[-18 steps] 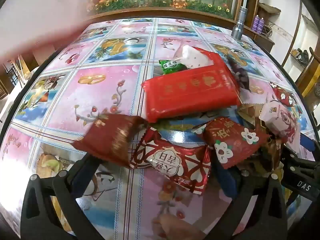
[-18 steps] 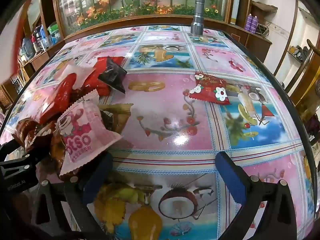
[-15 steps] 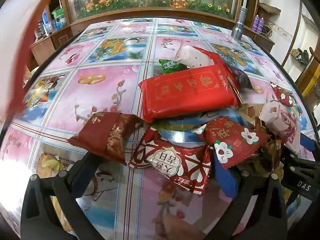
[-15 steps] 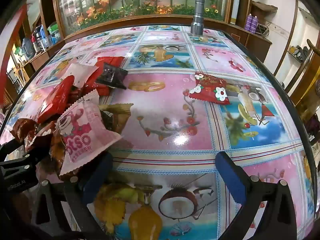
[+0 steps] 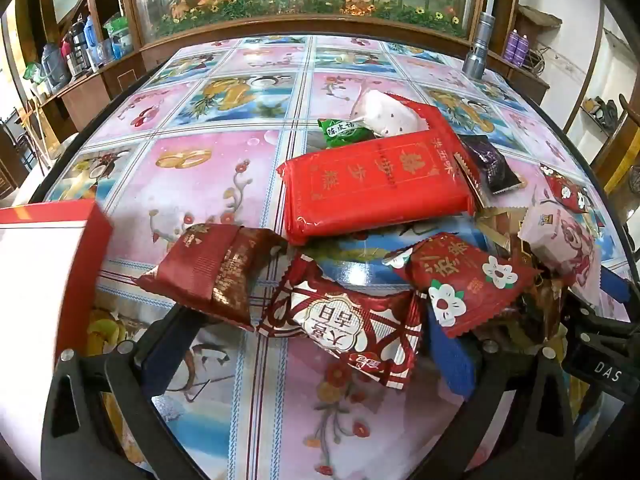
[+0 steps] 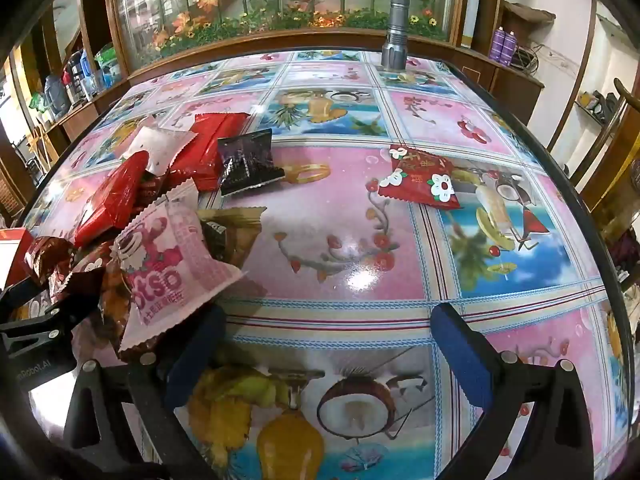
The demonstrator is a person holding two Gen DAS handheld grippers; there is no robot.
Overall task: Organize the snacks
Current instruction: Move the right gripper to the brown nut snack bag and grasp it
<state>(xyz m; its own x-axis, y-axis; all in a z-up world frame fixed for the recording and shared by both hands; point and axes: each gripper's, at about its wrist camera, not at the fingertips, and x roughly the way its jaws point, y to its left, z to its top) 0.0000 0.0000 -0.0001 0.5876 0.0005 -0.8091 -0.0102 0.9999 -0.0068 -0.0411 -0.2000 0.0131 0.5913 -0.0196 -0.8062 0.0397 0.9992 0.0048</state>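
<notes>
Right wrist view alone shows one flowered red packet apart; red box mostly in left view. Both grippers, left and right, spread, empty.

Left gripper spread wide around a red-and-white snack packet; large red pack beyond.

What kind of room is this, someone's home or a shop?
Probably a home dining or living room. The table has a glossy fruit-and-flower cover, a wooden glass-fronted display of artificial flowers runs behind it, and a side shelf holds flasks and bottles.
</notes>
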